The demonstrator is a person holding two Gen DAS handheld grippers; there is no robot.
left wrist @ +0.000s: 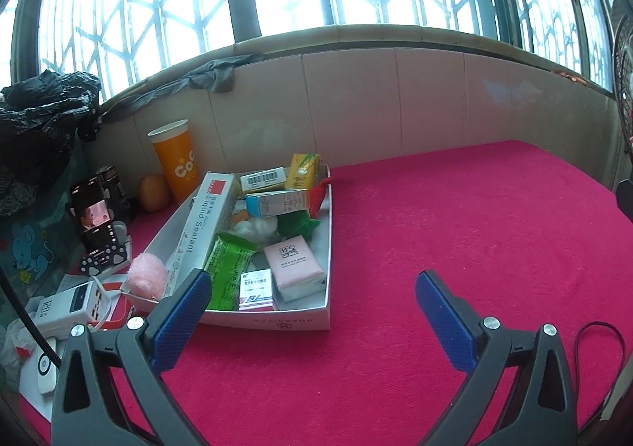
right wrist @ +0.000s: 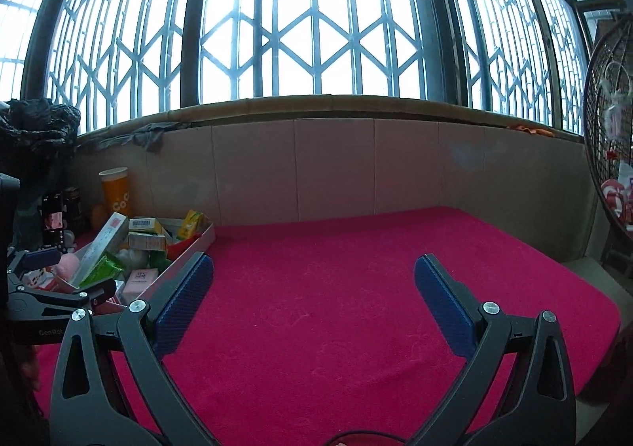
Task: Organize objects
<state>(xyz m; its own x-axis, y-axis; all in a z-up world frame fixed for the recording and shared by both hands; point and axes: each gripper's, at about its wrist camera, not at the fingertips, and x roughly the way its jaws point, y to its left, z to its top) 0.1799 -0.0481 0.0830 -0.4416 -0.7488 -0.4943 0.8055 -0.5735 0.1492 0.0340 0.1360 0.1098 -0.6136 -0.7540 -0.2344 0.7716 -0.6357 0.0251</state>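
A white cardboard tray (left wrist: 277,321) sits on the red cloth at the left. It holds a long Liquid Sealant box (left wrist: 201,224), a green packet (left wrist: 227,268), a pink tissue pack (left wrist: 294,268), a yellow drink carton (left wrist: 302,171), small medicine boxes and cotton balls. My left gripper (left wrist: 312,287) is open and empty just in front of the tray's near right corner. My right gripper (right wrist: 312,272) is open and empty over bare cloth, right of the tray (right wrist: 186,254). The left gripper's body (right wrist: 47,299) shows at the right wrist view's left edge.
An orange paper cup (left wrist: 176,161), an orange fruit (left wrist: 153,192), a phone on a stand (left wrist: 95,220), a pink puff (left wrist: 146,276) and a white power bank (left wrist: 71,305) lie left of the tray. A low tiled wall (left wrist: 395,97) backs the cloth. The red cloth (left wrist: 455,248) stretches right.
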